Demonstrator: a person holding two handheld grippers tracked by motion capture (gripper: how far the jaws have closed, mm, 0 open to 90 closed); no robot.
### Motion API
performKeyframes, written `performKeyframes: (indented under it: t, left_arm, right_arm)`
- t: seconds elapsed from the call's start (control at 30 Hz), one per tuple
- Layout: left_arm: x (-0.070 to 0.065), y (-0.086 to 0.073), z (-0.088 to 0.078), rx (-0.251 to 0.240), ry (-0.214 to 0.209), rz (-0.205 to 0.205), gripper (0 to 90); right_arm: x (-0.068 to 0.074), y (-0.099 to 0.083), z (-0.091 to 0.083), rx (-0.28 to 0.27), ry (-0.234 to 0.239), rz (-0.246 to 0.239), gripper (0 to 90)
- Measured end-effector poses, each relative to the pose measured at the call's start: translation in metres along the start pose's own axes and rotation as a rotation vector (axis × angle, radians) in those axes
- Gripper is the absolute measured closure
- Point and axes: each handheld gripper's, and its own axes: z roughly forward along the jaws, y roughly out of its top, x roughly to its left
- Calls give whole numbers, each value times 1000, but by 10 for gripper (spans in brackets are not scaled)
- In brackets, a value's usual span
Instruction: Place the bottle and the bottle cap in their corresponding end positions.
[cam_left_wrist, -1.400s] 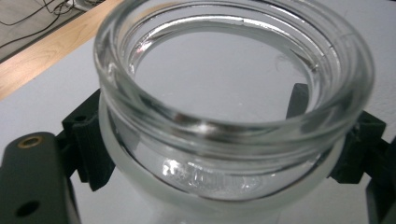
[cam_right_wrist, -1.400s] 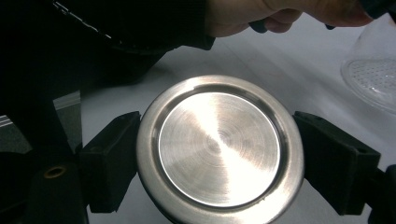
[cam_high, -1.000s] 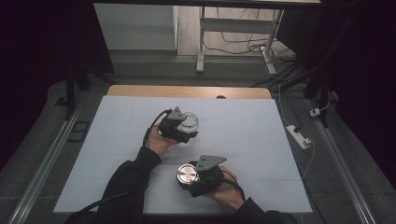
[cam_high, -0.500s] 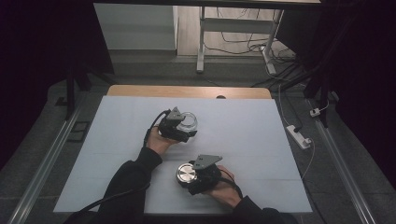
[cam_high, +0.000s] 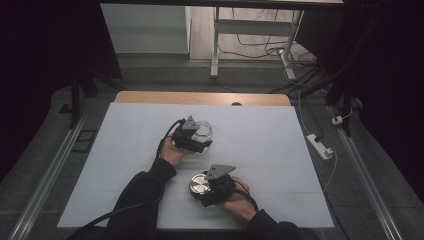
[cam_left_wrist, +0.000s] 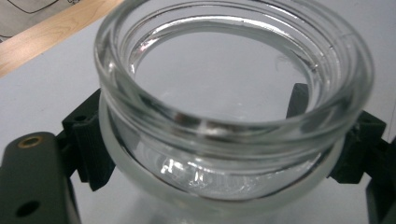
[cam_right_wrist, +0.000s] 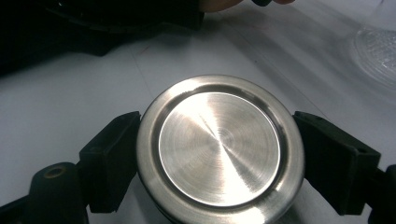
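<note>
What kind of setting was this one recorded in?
Most likely a lab or workshop recording station, not a home: a table under a plain white cover, a power strip and loose cables on the floor, and metal rails alongside.

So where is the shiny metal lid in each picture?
High view: the metal lid sits low, just left of centre, between the right gripper's jaws.
Right gripper view: it is the big shiny disc in the middle, a black jaw on each side.
Left gripper view: not in it; the glass jar is there.
Shared landmark: the white table, also and.
</note>
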Motion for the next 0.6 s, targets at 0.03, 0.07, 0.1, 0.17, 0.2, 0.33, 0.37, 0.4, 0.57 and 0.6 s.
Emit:
performKeyframes:
  t: [0.03, 0.07, 0.1, 0.17, 0.2, 0.33, 0.37, 0.4, 0.57, 0.6]
  left_arm:
    - [0, 0, 0, -1, 0, 0, 149]
    - [0, 0, 1, -3, 2, -1, 149]
    - [-1, 0, 1, -4, 2, -3, 149]
    - [-1, 0, 1, -7, 1, -5, 149]
    - [-1, 0, 1, -8, 0, -6, 149]
    - [0, -2, 1, -12, -3, -14, 149]
    - [0, -2, 1, -13, -4, -16, 148]
    - [0, -2, 1, -13, -4, -18, 148]
    - [1, -4, 1, -18, -4, -32, 146]
    - [1, -4, 1, -17, -7, -37, 146]
  right_arm:
    - [0, 0, 0, 3, 1, 5, 181]
    - [-1, 0, 1, 7, -1, 8, 181]
    - [-1, 0, 1, 10, -1, 11, 181]
    - [-2, 0, 2, 19, 2, 13, 181]
    - [-2, 1, 3, 31, -7, 19, 180]
    - [-3, 1, 5, 48, -16, 30, 179]
    - [-3, 1, 5, 52, -16, 29, 179]
    - [-3, 1, 6, 58, -15, 32, 179]
    - [-1, 1, 7, 77, -22, 12, 177]
    - [-1, 1, 7, 77, -22, 12, 175]
